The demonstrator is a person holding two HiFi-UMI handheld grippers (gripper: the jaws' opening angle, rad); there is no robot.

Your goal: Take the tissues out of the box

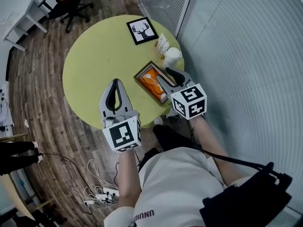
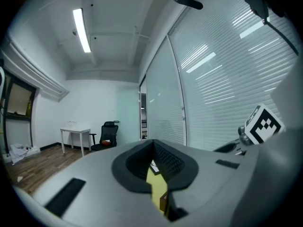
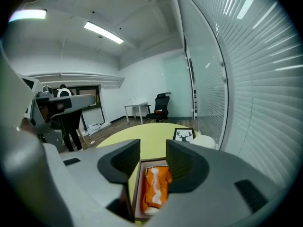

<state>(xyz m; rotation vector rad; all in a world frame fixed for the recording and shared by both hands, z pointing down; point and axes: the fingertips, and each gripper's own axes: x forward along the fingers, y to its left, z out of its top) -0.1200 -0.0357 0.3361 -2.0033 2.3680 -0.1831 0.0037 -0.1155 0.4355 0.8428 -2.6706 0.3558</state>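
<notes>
A brown wooden box point(image 1: 140, 70) lies near the right edge of the round yellow-green table point(image 1: 97, 56), with an orange tissue pack point(image 1: 154, 82) inside it. My right gripper point(image 1: 164, 74) hangs over the box, jaws apart and nothing between the pads. The right gripper view looks through that gap point(image 3: 152, 150) onto the orange pack point(image 3: 156, 189) and the box rim point(image 3: 137, 189). My left gripper point(image 1: 116, 82) hovers over bare table left of the box, its tips meeting. In the left gripper view point(image 2: 154, 148) only a thin sliver of table shows between its pads.
A framed deer picture point(image 1: 142, 30) lies at the table's far side, with a small card point(image 1: 162, 44) and a white roll point(image 1: 172, 56) by the right rim. A glass wall with blinds stands to the right. An office chair point(image 1: 71, 4), a white desk point(image 1: 23, 20) and floor cables point(image 1: 97, 190) surround the table.
</notes>
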